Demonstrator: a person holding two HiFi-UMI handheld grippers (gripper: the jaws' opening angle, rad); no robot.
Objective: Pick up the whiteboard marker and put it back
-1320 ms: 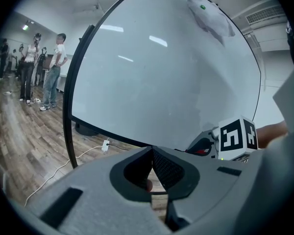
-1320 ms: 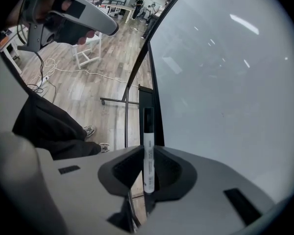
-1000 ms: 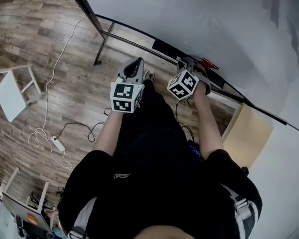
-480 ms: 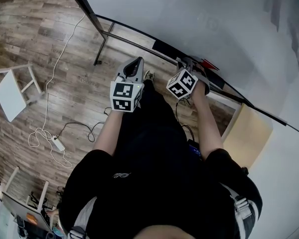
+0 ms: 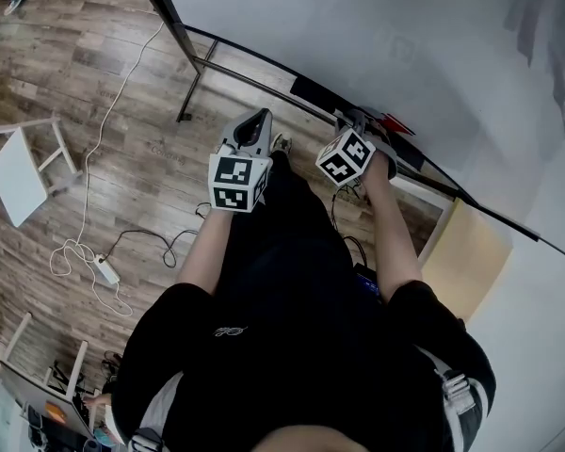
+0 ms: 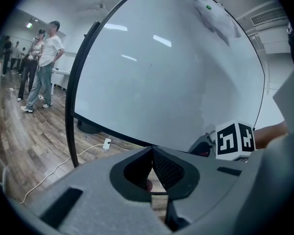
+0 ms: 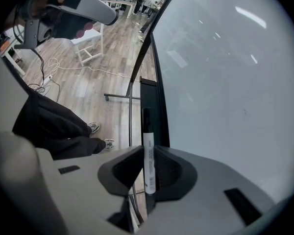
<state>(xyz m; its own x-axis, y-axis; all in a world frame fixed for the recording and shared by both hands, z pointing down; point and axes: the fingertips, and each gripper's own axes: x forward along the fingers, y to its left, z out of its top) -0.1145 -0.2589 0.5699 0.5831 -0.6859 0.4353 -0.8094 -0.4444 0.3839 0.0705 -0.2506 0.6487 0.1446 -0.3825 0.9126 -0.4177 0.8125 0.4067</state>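
Marker (image 7: 147, 131) sits clamped in the right gripper (image 7: 148, 151) by the whiteboard ledge (image 7: 149, 92), seemingly mid-return; left gripper (image 6: 152, 151) is closed, empty. Next: lower, release.

L gripper (image 6: 151, 152): jaws together, empty | R gripper (image 7: 148, 155): clamped on marker (image 7: 147, 124)

We record a black short-sleeved top (image 5: 292, 347) bearing a small pale logo (image 5: 231, 331), black trousers (image 5: 292, 215) and pale trainers (image 7: 94, 127). A grey-and-white strap (image 5: 457, 390) sits at the right shoulder. The left gripper (image 6: 152, 153) and right gripper (image 7: 148, 153) have matt grey housings with dark textured jaws. Each carries a white cube (image 5: 237, 183) printed with black square markers.
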